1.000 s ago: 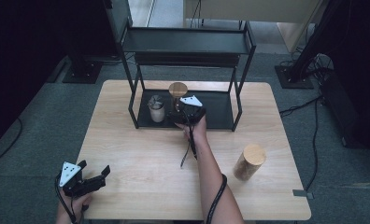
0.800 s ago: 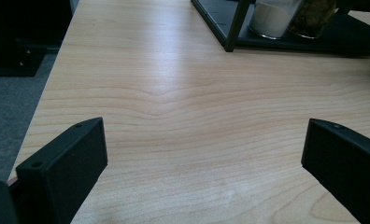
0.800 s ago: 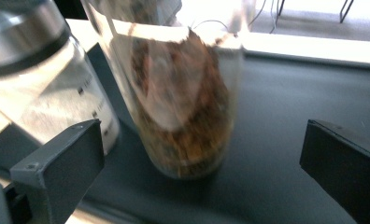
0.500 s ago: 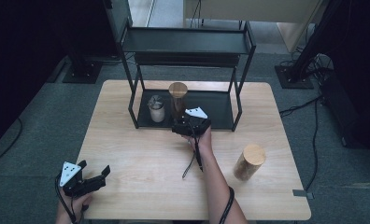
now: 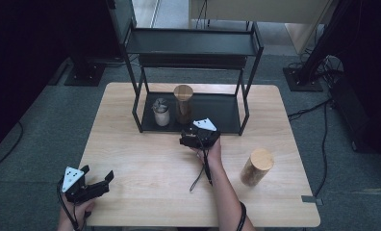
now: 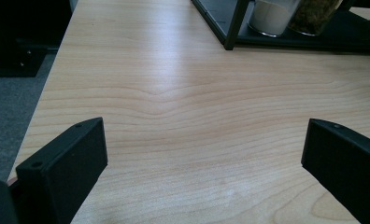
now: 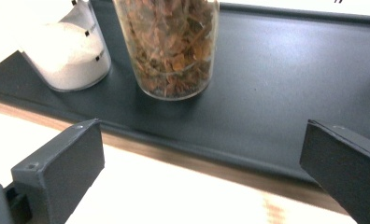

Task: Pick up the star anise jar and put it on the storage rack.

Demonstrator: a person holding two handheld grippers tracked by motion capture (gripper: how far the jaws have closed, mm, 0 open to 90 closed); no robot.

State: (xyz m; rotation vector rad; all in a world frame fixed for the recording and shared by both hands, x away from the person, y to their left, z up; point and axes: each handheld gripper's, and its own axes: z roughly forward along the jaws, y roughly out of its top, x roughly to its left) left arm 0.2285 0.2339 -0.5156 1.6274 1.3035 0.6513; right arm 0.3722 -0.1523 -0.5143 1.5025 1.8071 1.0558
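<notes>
- Pale wood makes the table top (image 5: 145,159), and grey carpet lies all around it.
- A black metal rack (image 5: 193,45) stands at the far side of the table, with a dark tray (image 7: 286,70) at its bottom.
- Two jars stand on that tray, near each other. The tall jar (image 5: 183,103) holds brown dried bits and has a wooden lid. The small jar (image 5: 161,113) beside it holds white powder, maybe salt or sugar; I cannot tell which.
- The right gripper (image 5: 191,138) is just in front of the tray, on the table side. Its jaws are wide apart and hold nothing. They point toward the tall jar, which is apart from them.
- The left gripper (image 5: 99,183) rests near the front left corner, well apart from the rack. Its jaws are spread wide too, with only bare wood between them.
- A third jar (image 5: 257,167) with a wooden lid stands alone on the right side of the table.
- What could go wrong: if the right gripper goes for that third jar and swings fast, it could tip the jar over. Its cable (image 5: 200,173) could drag on the table and catch.
</notes>
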